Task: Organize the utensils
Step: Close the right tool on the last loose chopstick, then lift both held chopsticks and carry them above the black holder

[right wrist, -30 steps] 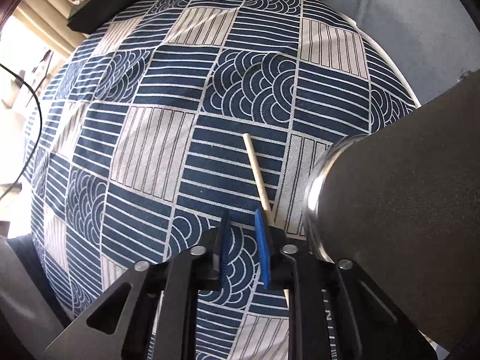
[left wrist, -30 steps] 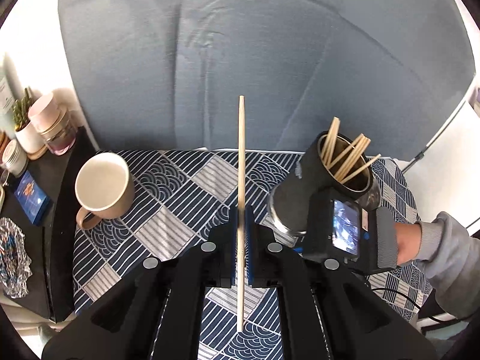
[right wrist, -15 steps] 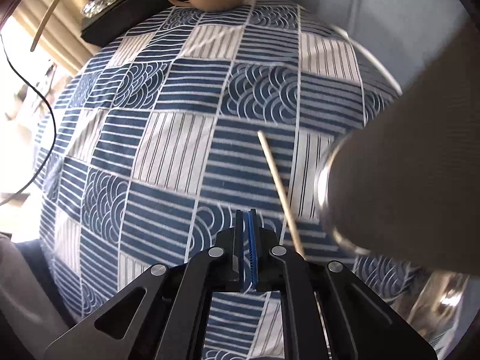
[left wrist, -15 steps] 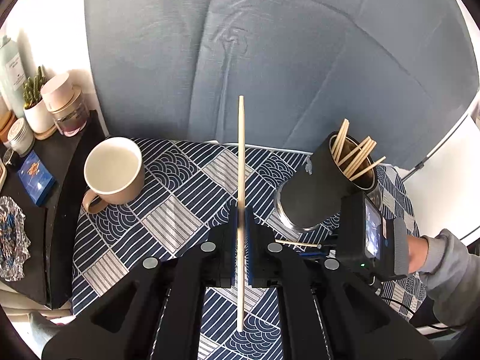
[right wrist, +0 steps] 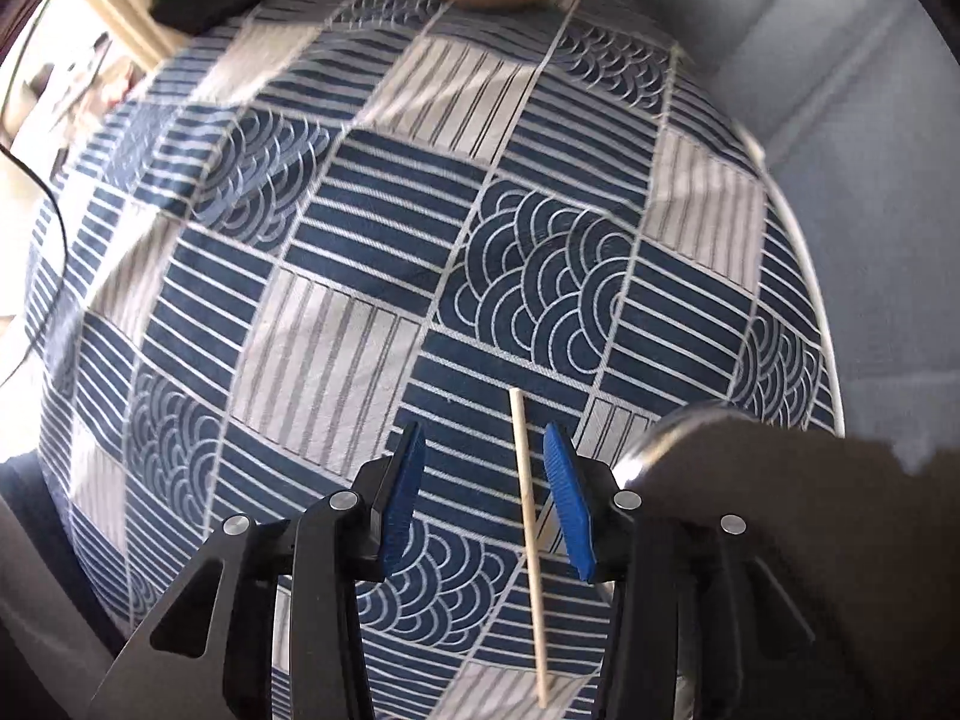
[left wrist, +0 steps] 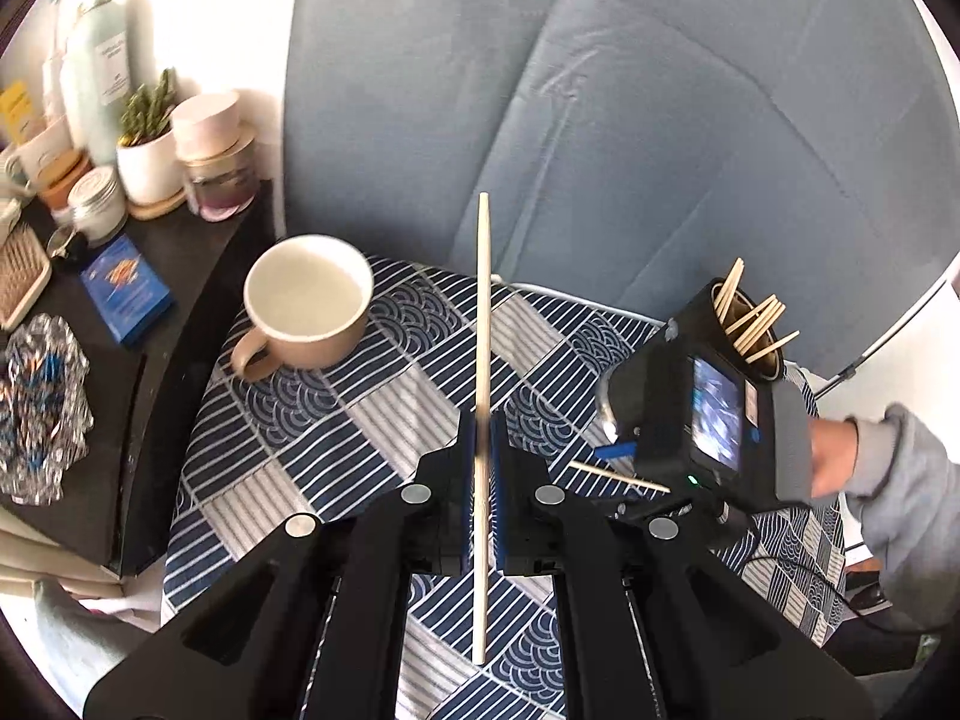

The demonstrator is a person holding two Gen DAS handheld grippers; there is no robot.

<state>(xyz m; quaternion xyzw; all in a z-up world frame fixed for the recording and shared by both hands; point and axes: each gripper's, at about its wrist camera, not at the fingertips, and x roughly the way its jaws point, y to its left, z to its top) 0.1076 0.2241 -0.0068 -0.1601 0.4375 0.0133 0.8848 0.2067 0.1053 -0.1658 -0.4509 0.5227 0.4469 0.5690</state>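
- The right hand-held gripper [right wrist: 483,495] is pointing straight down, its blue pads having just been spreading apart, bracketing without touching a thin pale wooden chopstick [right wrist: 528,540] lying on the blue-and-white patterned tabletop [right wrist: 360,228].
- That stick's long axis is running along the fingers, nearer the right-hand pad.
- The left hand-held gripper [left wrist: 482,498] is clamping another long wooden chopstick [left wrist: 482,360] upright.

I see one long pale wooden chopstick [left wrist: 482,396] standing nearly vertical at the centre of the left wrist frame, clamped at mid-length. A second pale wooden chopstick [right wrist: 528,516] lies flat on the blue-and-white patterned cloth [right wrist: 372,252], lower centre-right of the right wrist frame. At the right of the left wrist frame I see a dark cylindrical holder [left wrist: 762,363], upright, with several chopsticks fanned out of its mouth.
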